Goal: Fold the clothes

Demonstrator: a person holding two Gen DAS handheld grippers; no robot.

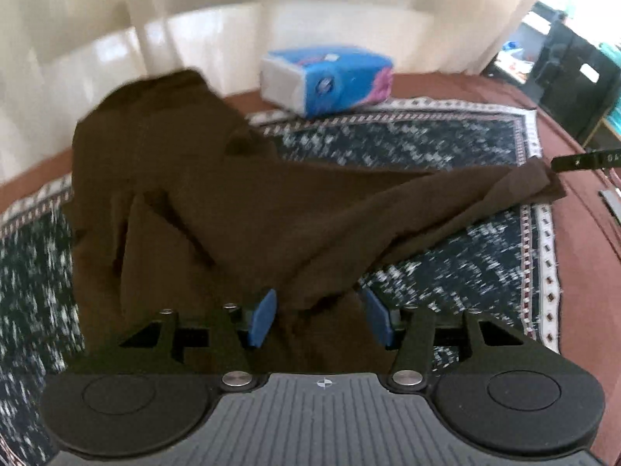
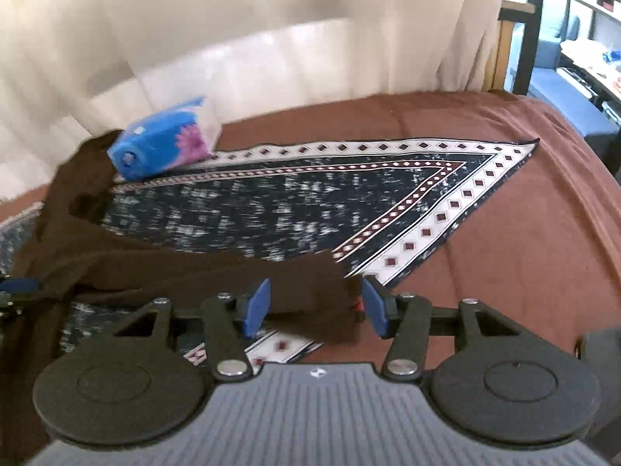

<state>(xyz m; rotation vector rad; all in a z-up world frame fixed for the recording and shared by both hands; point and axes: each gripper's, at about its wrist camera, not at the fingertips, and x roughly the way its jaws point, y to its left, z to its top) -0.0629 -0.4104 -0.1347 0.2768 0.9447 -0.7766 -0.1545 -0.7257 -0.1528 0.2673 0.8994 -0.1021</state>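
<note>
Brown garment [image 1: 217, 202] between the parted fingers of left gripper [image 1: 320, 318] and right gripper [image 2: 316, 306], ungripped.

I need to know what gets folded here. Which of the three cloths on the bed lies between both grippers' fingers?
The plain dark brown garment; the patterned navy scarf and the reddish-brown bedcover lie flat beneath it.

Dark brown garment [image 1: 217, 209] — navy speckled cloth [image 2: 295, 209], diamond border — blue fingers [image 1: 264, 318].
</note>
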